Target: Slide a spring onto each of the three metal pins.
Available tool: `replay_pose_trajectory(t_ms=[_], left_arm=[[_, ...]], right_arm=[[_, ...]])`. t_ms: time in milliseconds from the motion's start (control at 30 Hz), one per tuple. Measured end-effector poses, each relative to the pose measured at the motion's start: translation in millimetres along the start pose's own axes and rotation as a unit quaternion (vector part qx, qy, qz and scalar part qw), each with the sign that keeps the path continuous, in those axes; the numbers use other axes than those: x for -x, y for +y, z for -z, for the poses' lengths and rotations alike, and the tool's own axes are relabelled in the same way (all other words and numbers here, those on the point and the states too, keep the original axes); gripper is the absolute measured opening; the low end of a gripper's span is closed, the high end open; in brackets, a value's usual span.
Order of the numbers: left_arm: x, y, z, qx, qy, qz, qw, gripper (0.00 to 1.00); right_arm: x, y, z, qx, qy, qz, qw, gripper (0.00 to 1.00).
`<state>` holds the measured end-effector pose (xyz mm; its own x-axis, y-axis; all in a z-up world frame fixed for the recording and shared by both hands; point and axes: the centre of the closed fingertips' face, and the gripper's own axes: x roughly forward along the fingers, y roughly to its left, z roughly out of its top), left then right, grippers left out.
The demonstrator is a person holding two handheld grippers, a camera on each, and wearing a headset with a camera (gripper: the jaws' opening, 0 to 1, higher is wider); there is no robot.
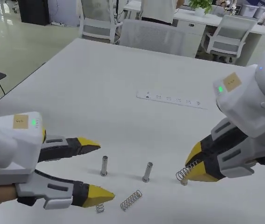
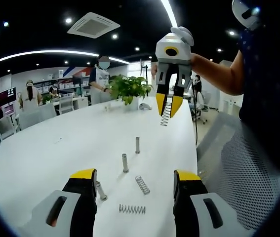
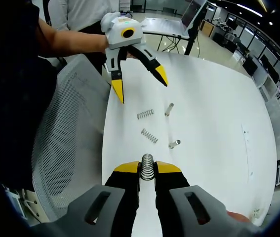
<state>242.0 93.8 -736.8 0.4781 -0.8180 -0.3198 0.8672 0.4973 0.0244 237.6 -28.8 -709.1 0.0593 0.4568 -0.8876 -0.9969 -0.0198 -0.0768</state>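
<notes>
Two metal pins stand upright on the white table, one (image 1: 104, 165) near my left gripper (image 1: 99, 170) and one (image 1: 147, 171) in the middle. A third pin (image 1: 184, 182) peeks out just under my right gripper (image 1: 190, 169), which is shut on a spring (image 1: 185, 171) held tilted over it. In the right gripper view that spring (image 3: 147, 167) sits end-on between the closed jaws. Two loose springs lie flat: one (image 1: 131, 199) in front of the middle pin, another (image 1: 99, 208) partly under the left gripper's lower jaw. The left gripper (image 2: 135, 178) is open and holds nothing.
A flush socket strip (image 1: 169, 99) is set into the table beyond the pins. Mesh office chairs (image 1: 155, 37) stand along the far edge. The table's near edge lies close to the loose springs (image 3: 149, 136).
</notes>
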Motion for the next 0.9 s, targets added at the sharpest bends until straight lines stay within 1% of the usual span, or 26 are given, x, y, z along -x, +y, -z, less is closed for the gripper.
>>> replay_pose_trajectory(t_ms=[133, 400, 533, 633, 700, 833, 900], left_arm=[[5.2, 1.0, 5.0, 0.002, 0.003, -0.006, 1.0, 0.59], [8.2, 6.6, 14.3, 0.007, 0.009, -0.017, 0.9998, 0.61], [8.3, 11.5, 18.3, 0.013, 0.01, -0.025, 0.9995, 0.63], [7.9, 13.1, 20.2, 0.015, 0.01, -0.027, 0.9995, 0.64], [8.1, 14.2, 22.1, 0.015, 0.012, -0.028, 0.9994, 0.64], [8.2, 17.4, 26.0, 0.017, 0.017, -0.032, 0.9992, 0.65], [7.9, 18.6, 28.9, 0.017, 0.022, -0.033, 0.9991, 0.65]], right_arm=[[3.0, -4.4, 5.3, -0.006, 0.004, 0.005, 1.0, 0.08], [6.1, -13.6, 16.8, -0.017, 0.016, 0.009, 0.9997, 0.08], [8.9, -22.7, 23.5, -0.024, 0.022, 0.015, 0.9994, 0.08], [9.5, -29.5, 28.3, -0.032, 0.025, 0.017, 0.999, 0.08], [9.1, -34.2, 33.4, -0.035, 0.033, 0.019, 0.9987, 0.08], [8.7, -42.2, 40.4, -0.042, 0.04, 0.021, 0.9981, 0.08], [8.0, -48.0, 46.6, -0.044, 0.053, 0.026, 0.9973, 0.08]])
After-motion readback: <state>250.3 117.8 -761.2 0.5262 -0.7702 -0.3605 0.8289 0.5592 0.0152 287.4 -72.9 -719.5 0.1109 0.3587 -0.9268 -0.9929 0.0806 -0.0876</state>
